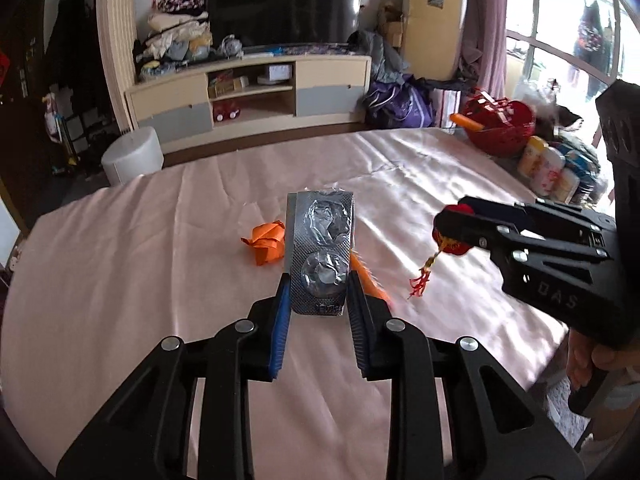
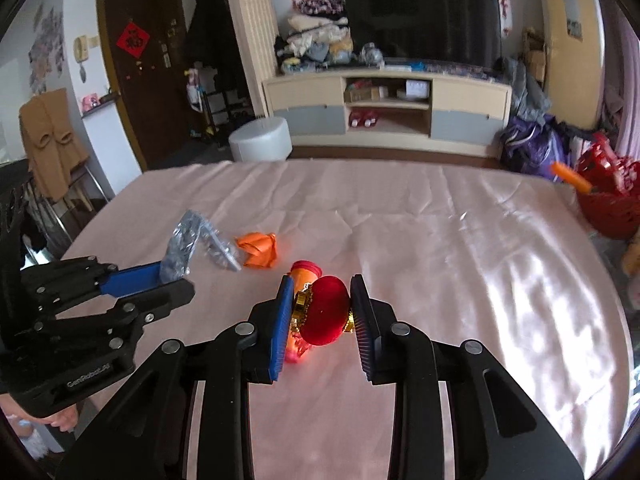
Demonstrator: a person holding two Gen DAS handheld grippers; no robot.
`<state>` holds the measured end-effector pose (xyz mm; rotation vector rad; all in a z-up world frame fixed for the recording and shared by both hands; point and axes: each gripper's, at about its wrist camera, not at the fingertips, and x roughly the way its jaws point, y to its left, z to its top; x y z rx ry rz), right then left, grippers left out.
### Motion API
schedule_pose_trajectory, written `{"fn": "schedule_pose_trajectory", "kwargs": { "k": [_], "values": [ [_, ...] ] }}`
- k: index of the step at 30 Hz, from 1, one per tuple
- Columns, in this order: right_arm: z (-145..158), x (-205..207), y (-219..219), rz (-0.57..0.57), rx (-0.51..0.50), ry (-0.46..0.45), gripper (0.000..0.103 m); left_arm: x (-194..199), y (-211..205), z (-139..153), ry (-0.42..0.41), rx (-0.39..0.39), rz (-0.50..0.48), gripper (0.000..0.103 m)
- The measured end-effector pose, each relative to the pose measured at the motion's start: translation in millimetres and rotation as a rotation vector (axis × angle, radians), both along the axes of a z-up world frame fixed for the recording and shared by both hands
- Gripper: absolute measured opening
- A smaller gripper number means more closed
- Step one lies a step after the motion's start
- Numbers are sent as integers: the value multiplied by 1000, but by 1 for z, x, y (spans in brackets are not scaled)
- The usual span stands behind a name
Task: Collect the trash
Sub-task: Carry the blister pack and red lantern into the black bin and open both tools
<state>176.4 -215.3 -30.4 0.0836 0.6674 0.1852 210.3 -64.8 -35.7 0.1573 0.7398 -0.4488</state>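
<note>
Here, in the left wrist view, the left gripper (image 1: 318, 280) has its jaws closed on a silver blister pack (image 1: 322, 248), lifted above the pink-covered desk (image 1: 120, 260) — an orange paper wad (image 1: 266, 242) lies just behind it

In the right wrist view, the right gripper (image 2: 320, 304) pinches a red lantern ornament (image 2: 324, 310) between its jaws; a red basket (image 2: 610, 200) sits at the desk's far right edge

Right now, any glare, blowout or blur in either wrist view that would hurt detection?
Left wrist: window blown out at upper right; foil blister pack in the left gripper shows specular glints; heavy fisheye bending at the edges. Right wrist: sun patches wash out the pink tablecloth; red lantern ornament in the right gripper is soft and oversaturated.
</note>
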Motion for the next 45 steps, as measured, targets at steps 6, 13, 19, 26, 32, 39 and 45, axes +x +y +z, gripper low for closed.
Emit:
{"fn": "schedule_pose_trajectory", "kwargs": {
  "k": [6,13,19,26,32,39,45],
  "values": [
    [24,-58,3,13,4,-51,30,-67,14,26,-14,-32,-10,26],
    [17,-111,9,33,13,-37,30,-139,24,27,3,-58,-18,26],
    [-7,-147,6,35,62,19,30,-180,33,9,41,-105,13,26],
    [-28,-185,11,18,26,49,30,-207,28,-40,136,-117,30,26],
    [-60,-197,13,8,66,129,30,-221,27,-87,226,-107,45,26],
    [-101,-201,16,-7,101,217,30,-224,31,-128,327,-106,73,26],
    [-141,-195,24,-16,109,302,30,-219,24,-160,394,-65,70,26]
  ]
}}
